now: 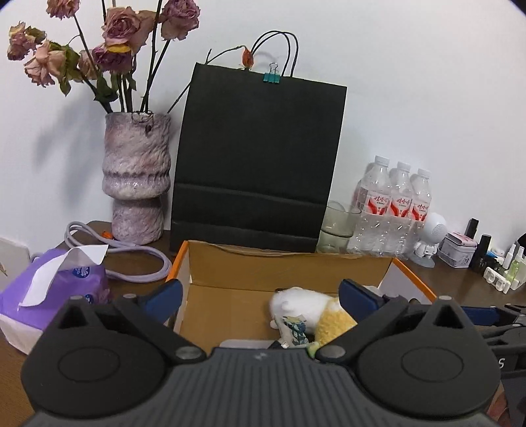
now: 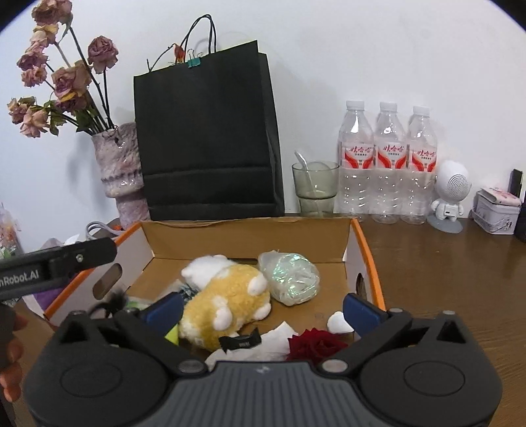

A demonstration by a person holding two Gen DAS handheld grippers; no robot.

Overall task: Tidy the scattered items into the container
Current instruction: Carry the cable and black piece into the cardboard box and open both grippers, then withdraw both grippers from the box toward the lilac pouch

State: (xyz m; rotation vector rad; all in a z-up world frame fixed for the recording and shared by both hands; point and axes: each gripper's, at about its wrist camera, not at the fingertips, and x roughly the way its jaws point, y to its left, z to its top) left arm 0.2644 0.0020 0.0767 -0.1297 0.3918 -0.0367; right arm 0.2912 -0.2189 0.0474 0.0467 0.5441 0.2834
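Both grippers, left gripper (image 1: pixel 259 294) and right gripper (image 2: pixel 261 307), are spread wide with nothing gripped, hovering at the near edge of the orange-rimmed cardboard box (image 2: pixel 368 259). Inside it a yellow-and-white plush toy (image 2: pixel 223 305) is lying, a crinkly iridescent plastic bag (image 2: pixel 291 277) just to its right, a dark red rose (image 2: pixel 314 348) nearer.

Black paper bag (image 2: pixel 205 138), closed at its top edge with a teal binder clip (image 2: pixel 194 63), stands against the wall. Left of it: mottled pink vase (image 1: pixel 136 177) holding dried roses (image 1: pixel 121 28). Right of it: glass tumbler (image 2: pixel 315 187) containing a spoon, three water bottles (image 2: pixel 388 164), white robot figurine (image 2: pixel 451 197), small tin (image 2: pixel 498 212). Purple tissue pack (image 1: pixel 52 289) and coiled lilac cable (image 1: pixel 131 253) lie on the brown tabletop (image 2: pixel 443 262).
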